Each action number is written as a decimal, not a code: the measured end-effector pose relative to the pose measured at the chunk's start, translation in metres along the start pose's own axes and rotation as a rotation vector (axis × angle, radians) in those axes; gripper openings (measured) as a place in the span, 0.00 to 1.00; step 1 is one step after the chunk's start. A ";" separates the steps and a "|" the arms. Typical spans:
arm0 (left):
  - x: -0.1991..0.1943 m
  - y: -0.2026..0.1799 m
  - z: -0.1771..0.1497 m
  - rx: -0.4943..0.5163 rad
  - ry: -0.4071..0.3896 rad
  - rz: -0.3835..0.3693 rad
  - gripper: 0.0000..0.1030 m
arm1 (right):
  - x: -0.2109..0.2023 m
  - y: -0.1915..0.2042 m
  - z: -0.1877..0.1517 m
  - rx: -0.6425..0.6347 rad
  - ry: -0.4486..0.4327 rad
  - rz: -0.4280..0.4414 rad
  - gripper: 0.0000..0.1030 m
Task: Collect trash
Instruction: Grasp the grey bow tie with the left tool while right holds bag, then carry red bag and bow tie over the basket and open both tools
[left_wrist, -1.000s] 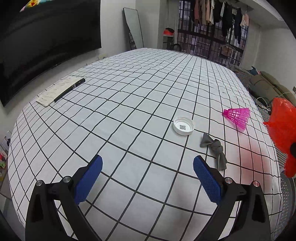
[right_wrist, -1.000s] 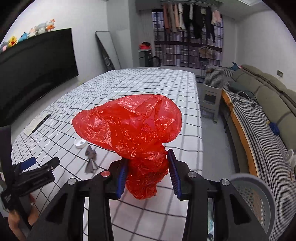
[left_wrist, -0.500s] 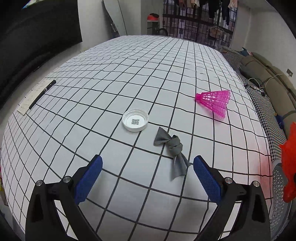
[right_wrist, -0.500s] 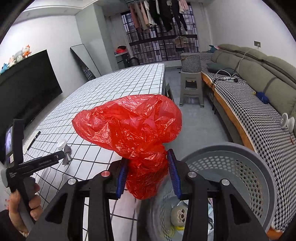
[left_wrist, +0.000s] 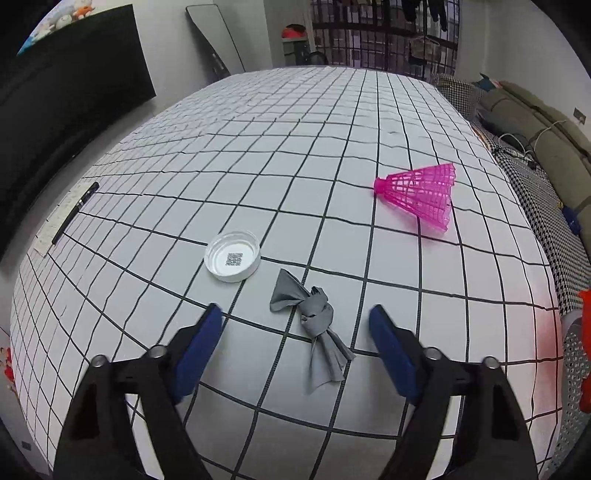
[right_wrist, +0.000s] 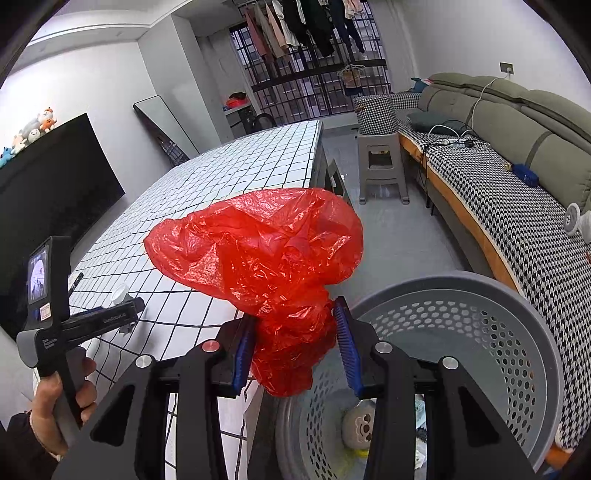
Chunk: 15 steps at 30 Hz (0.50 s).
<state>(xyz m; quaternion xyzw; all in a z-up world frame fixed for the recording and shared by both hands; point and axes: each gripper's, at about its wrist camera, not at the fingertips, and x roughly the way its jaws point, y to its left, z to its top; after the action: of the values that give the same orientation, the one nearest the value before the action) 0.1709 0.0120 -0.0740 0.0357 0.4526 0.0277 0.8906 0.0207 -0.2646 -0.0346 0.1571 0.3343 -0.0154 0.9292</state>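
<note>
1. Trash is in two places: a crumpled red plastic bag (right_wrist: 258, 266) is pinched between the pads of the right gripper (right_wrist: 295, 347), held above the rim of the grey perforated basket (right_wrist: 546, 332) beside the table; a knotted grey cloth scrap (left_wrist: 314, 325) lies on the checked tablecloth (left_wrist: 258, 147), between the blue pads of the left gripper (left_wrist: 295, 332).
2. The left jaws are closing, but the pads do not yet touch the scrap. It lies flat and limp; if the tips stay too high they may close on air, and if too low they may catch the tablecloth and drag it.
3. Dragging the cloth could shift the white bottle cap (left_wrist: 232, 256) just beside the scrap and the pink shuttlecock (left_wrist: 421, 195) farther off, or roll the shuttlecock off the edge.
4. Only the scrap's loose tail may get pinched, letting it slip free on the lift.
5. The bag is light and puffed out. Most of it billows over the table edge, not the basket, so a release here could let it drift and land outside or snag on the rim.
6. With both hands busy, attention is split; the left tool (right_wrist: 99, 317) works close to the bag and could brush it.
</note>
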 end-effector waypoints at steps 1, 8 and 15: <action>0.001 0.001 -0.001 -0.002 0.002 -0.010 0.63 | 0.000 -0.001 0.000 0.003 0.000 0.001 0.38; -0.008 0.002 -0.009 0.004 0.003 -0.086 0.16 | -0.002 -0.002 0.004 0.011 -0.002 -0.002 0.38; -0.033 0.009 -0.020 0.024 -0.042 -0.086 0.16 | -0.011 0.005 -0.001 -0.006 -0.014 -0.011 0.38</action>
<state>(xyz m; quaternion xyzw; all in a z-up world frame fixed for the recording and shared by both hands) 0.1346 0.0190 -0.0584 0.0274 0.4352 -0.0167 0.8998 0.0121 -0.2601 -0.0271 0.1524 0.3285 -0.0206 0.9319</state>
